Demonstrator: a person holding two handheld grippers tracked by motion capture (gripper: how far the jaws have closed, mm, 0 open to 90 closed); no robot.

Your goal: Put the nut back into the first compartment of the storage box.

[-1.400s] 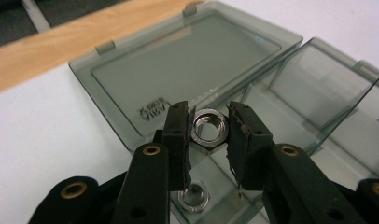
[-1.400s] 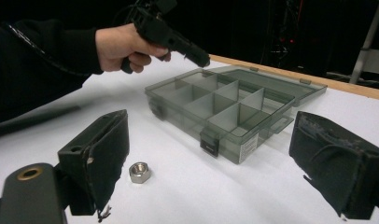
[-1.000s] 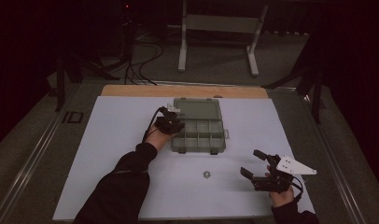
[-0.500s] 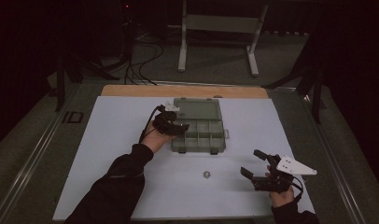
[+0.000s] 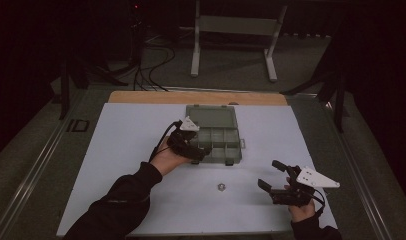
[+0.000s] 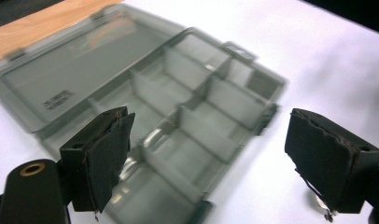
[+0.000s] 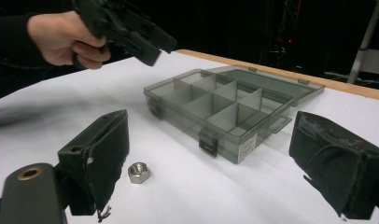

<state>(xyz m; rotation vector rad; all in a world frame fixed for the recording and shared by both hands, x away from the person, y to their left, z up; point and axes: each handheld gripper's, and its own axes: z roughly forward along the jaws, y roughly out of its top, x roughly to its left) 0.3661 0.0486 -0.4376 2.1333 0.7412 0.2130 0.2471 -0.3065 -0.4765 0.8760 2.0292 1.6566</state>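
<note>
Box [image 5: 218, 134]: smoky clear plastic, lid flat open, divided compartments, mid-table | your left gripper [image 5: 198, 155]: above its near-left corner, jaws just opened wide, empty | your right gripper [image 5: 271, 176]: wide, empty | nut [image 5: 221, 187]: loose nearby

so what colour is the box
Translucent smoky grey-green box with dark latches; clearest in the right gripper view.

box [image 7: 225, 109]: smoky translucent plastic, glossy | nut [image 7: 138, 172]: shiny metal | table [image 5: 141, 135]: matt white
</note>
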